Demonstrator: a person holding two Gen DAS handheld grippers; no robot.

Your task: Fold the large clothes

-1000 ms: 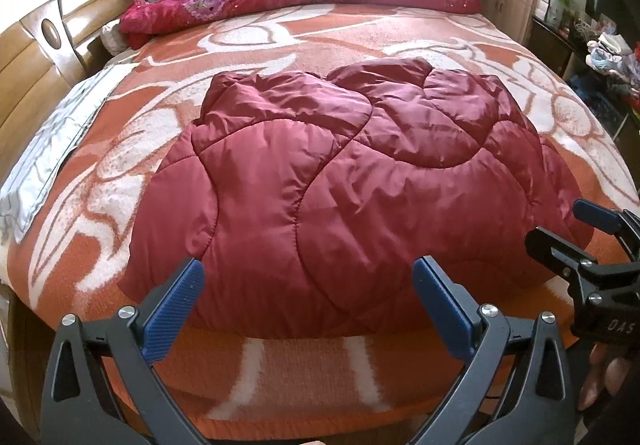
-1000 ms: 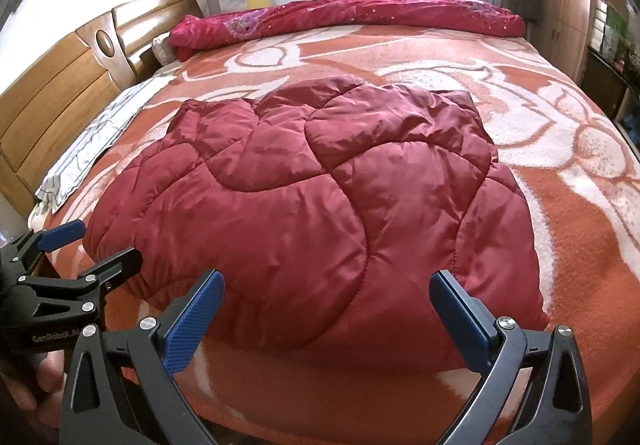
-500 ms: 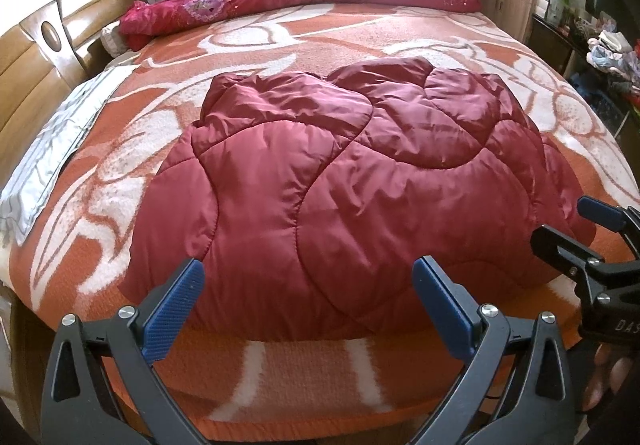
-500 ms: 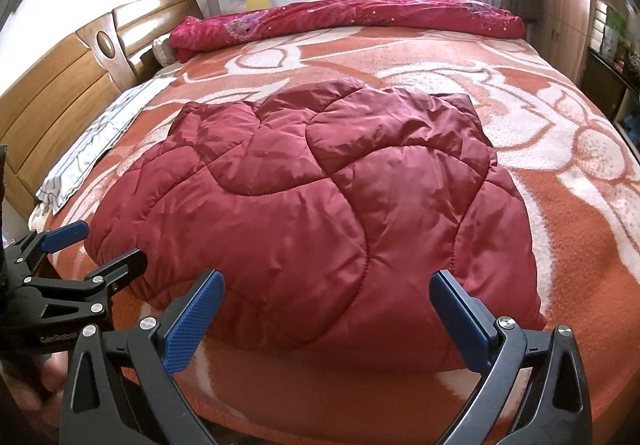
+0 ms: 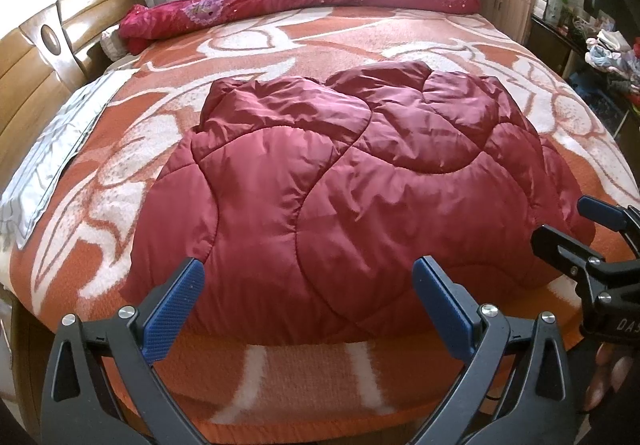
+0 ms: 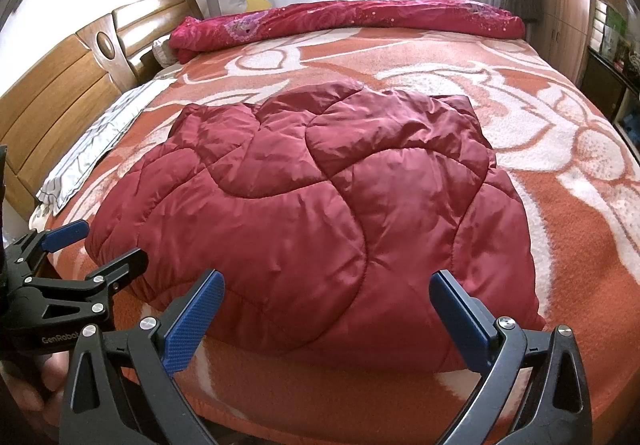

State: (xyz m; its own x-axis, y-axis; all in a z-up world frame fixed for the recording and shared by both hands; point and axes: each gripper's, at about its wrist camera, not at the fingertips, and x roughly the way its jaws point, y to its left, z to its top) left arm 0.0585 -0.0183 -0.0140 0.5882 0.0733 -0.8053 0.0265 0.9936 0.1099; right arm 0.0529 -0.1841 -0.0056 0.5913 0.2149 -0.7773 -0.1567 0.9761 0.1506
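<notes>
Nearest, the left gripper (image 5: 308,297) and the right gripper (image 6: 326,311) hover at the bed's near edge, jaws spread wide and holding nothing. Just beyond them the dark red quilted jacket (image 5: 352,189), folded into a puffy bundle, lies on the orange floral blanket (image 6: 560,173). At ten o'clock is the wooden headboard (image 6: 60,101); at twelve, a rolled crimson quilt (image 5: 304,1).
</notes>
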